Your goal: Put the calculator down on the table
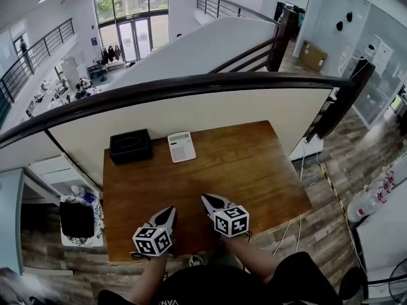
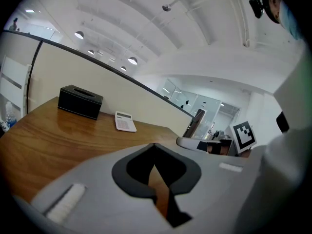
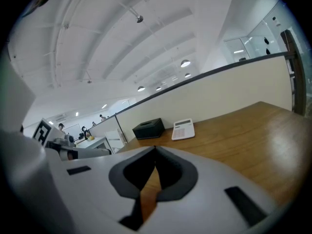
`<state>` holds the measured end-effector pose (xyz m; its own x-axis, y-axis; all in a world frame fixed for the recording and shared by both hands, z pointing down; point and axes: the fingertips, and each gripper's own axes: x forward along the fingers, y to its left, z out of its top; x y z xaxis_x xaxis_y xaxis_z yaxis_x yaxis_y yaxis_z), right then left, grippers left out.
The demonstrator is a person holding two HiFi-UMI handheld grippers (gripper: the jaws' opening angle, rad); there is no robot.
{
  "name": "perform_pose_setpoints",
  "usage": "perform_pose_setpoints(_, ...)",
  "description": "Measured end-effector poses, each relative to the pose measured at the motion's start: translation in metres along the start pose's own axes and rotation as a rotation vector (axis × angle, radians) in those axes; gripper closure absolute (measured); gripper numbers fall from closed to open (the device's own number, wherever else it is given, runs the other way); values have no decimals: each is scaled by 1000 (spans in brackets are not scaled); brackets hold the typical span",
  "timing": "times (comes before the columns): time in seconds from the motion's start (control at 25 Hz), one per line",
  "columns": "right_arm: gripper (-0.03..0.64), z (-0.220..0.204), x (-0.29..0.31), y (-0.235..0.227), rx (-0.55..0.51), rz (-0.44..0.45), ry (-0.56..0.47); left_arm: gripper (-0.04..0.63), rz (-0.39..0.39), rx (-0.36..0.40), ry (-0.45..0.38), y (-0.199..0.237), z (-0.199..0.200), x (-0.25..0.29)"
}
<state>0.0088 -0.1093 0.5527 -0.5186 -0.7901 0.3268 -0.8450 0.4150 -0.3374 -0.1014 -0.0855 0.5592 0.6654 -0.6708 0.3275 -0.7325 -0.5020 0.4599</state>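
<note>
The white calculator (image 1: 181,147) lies flat on the wooden table (image 1: 254,170) near its far edge, face up. It also shows small and far off as the calculator (image 2: 125,122) in the left gripper view and the calculator (image 3: 184,129) in the right gripper view. My left gripper (image 1: 170,211) and right gripper (image 1: 206,199) hover side by side over the table's near edge, well short of the calculator. Both are shut with the tips of their jaws meeting and nothing between them. The left gripper (image 2: 154,145) points at the tabletop; so does the right gripper (image 3: 155,148).
A black tissue box (image 1: 130,146) stands just left of the calculator at the table's far edge. Behind the table runs a low white wall with a dark handrail (image 1: 191,84). A black bag on a white stand (image 1: 77,218) sits left of the table. Cables (image 1: 299,224) trail on the floor to the right.
</note>
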Motion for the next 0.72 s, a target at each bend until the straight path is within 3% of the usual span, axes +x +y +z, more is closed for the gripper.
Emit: perform_pose_setpoints(0.72, 604, -14, -7, 8, -19, -19, 31, 584, -4, 29, 6, -2, -11, -10)
